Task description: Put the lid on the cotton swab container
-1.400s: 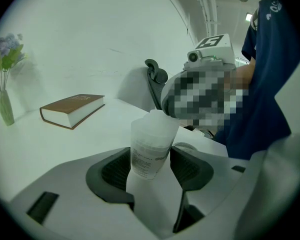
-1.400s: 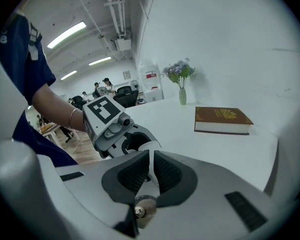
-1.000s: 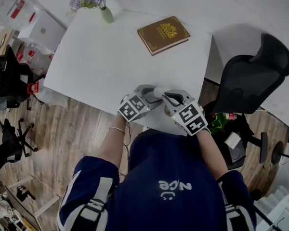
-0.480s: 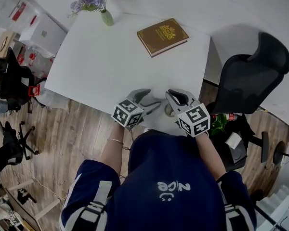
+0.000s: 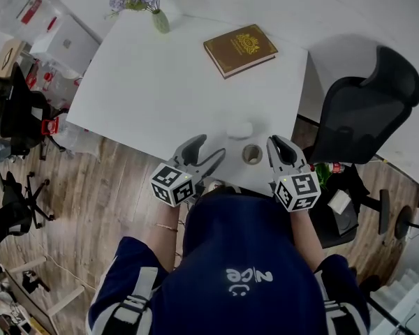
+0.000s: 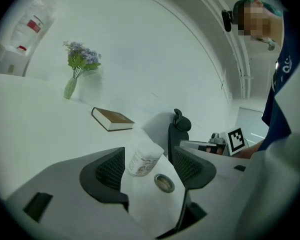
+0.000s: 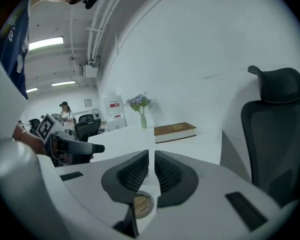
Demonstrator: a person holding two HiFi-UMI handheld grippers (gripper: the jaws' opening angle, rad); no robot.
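Observation:
The white cotton swab container stands upright near the front edge of the white table; its printed label shows in the left gripper view. The small round lid lies flat on the table just in front of it and to its right, apart from it. My left gripper is at the table edge, its jaws wide open and nothing between them; the container stands beyond the tips. My right gripper is shut on nothing, just right of the lid.
A brown book lies at the table's far right, and a vase of purple flowers stands at the far left corner. A black office chair stands right of the table. The person's body is close against the front edge.
Both grippers drew back toward the person and moved apart, so the container and lid, which they covered before, now show. The left gripper's jaws opened wider.

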